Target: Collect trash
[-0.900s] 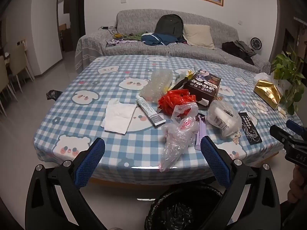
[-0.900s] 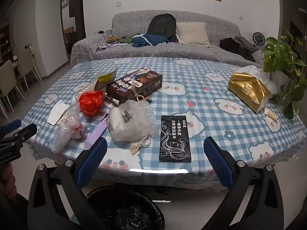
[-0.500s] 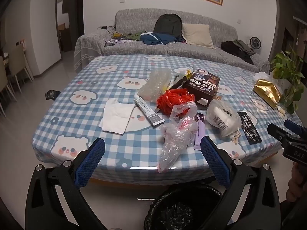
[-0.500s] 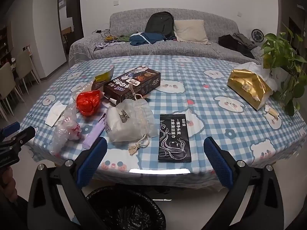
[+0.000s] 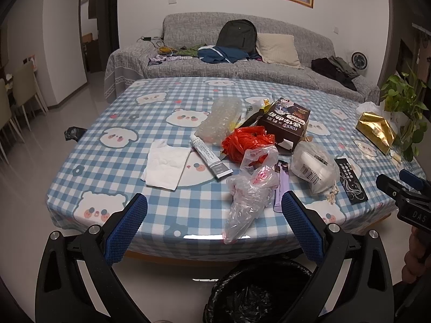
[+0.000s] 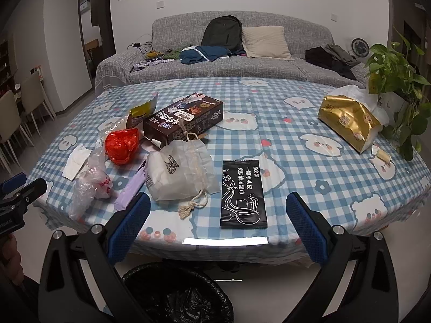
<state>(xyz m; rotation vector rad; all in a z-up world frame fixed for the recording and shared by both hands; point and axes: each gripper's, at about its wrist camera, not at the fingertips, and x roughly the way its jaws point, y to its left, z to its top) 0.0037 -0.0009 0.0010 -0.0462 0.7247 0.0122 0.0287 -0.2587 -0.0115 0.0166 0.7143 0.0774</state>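
Tools, my left tool (image 5: 214, 207) and right tool (image 6: 218, 206), gape wide, empty; only left view shows the white squeezed tube (image 5: 209, 156), only right view the small yellow wrapped scrap (image 6: 382, 154).

Black flat sachet (image 6: 243, 194) near the table's front edge carried white Chinese print: 染彩堂 / 一擦净头皮 / 皮肤清洁湿巾, above a line drawing of a woman's head. Dark brown carton (image 6: 186, 122) had large white Chinese lettering on its side, too distorted to read reliably. The other gripper's body at the left-wrist view's right edge showed "DAS" (image 5: 416, 214), cut off. White drawstring bag (image 5: 313, 167) bore a barcode label, digits illegible. White tube (image 5: 210, 156) had print too small to read.
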